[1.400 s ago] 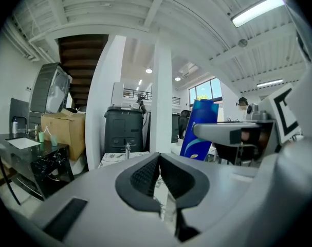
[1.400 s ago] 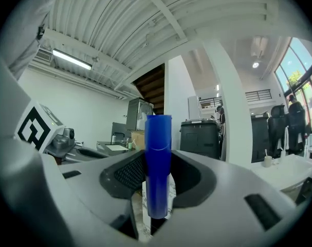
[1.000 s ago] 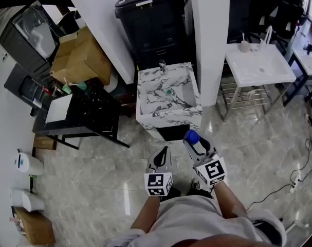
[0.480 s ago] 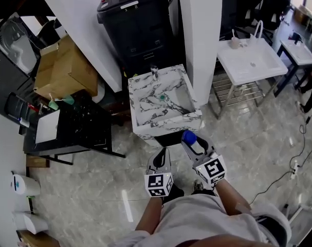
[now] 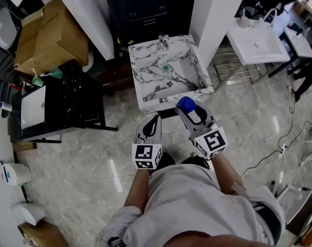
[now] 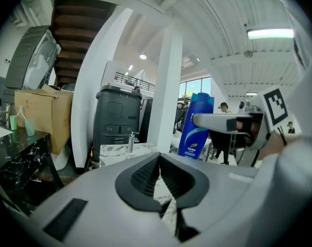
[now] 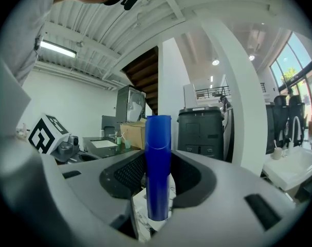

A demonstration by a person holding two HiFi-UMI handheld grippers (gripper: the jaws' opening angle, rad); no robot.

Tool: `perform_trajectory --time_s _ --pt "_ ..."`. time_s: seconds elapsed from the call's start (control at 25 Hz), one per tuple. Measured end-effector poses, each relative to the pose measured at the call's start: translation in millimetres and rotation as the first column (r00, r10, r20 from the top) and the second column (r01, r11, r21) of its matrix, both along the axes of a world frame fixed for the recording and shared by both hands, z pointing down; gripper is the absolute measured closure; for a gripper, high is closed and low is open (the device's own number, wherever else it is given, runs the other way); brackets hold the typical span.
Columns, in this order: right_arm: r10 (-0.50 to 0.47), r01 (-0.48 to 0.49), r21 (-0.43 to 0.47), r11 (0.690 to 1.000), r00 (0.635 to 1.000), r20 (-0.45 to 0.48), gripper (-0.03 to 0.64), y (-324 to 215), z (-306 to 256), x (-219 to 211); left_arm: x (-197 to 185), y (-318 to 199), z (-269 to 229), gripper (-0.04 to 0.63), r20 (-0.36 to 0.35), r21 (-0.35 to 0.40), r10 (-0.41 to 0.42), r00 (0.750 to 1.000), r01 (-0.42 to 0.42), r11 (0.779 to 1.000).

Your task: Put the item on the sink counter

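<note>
The marble sink counter (image 5: 172, 96) stands against a white pillar (image 5: 217, 14), with a faucet (image 5: 163, 39) at its back edge and a small green thing (image 5: 166, 67) in its basin. The right gripper (image 5: 193, 116) is clamped on a blue bottle (image 5: 185, 105). The bottle stands upright between the pads, and its cap hangs just at the front edge of the sink counter, not set down on it. In the right gripper view the bottle (image 7: 158, 163) fills the gap between the jaws. The left gripper (image 5: 151, 122) sits just short of the sink counter's front, beside the right one, its jaws pressed together with nothing between them. Left of the sink counter stands a black table (image 5: 78, 107), and behind that a cardboard box (image 5: 48, 35). Right of the sink counter, past the pillar, is a white basin (image 5: 258, 45)
</note>
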State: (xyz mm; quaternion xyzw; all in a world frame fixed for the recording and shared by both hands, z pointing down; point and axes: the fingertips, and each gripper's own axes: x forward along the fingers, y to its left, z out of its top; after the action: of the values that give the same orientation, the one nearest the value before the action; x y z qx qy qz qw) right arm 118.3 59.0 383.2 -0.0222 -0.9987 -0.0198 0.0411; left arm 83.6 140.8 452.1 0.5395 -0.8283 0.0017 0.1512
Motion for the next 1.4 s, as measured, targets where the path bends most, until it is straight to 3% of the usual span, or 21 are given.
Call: perform_trajectory --time_s 0.28,0.64,0.84,1.12,1.4 --pt "0.064 -0.065 -0.014 0.998 0.996 -0.059 0.466 13 14 -34 -51 21 13 0.584 -0.034 -0.004 0.045 0.998 -0.045 0.999" --pt "0.08 -0.082 -0.009 0.997 0.988 -0.132 0.466 -8 38 -67 -95 13 34 0.584 -0.08 -0.013 0.023 0.997 -0.024 1.0" --pt "0.049 -0.055 -0.037 0.998 0.987 -0.155 0.466 -38 51 -104 -126 -11 35 0.584 -0.072 -0.046 0.013 0.997 -0.017 0.999" --pt "-0.033 0.032 -0.013 0.999 0.985 -0.17 0.467 -75 58 -164 -163 -67 39 0.584 -0.091 -0.107 0.069 0.993 -0.079 0.991" --pt "-0.12 0.105 -0.102 0.989 0.98 -0.157 0.467 -117 71 -194 -171 -112 56 0.584 -0.083 -0.198 0.129 0.988 -0.143 0.97"
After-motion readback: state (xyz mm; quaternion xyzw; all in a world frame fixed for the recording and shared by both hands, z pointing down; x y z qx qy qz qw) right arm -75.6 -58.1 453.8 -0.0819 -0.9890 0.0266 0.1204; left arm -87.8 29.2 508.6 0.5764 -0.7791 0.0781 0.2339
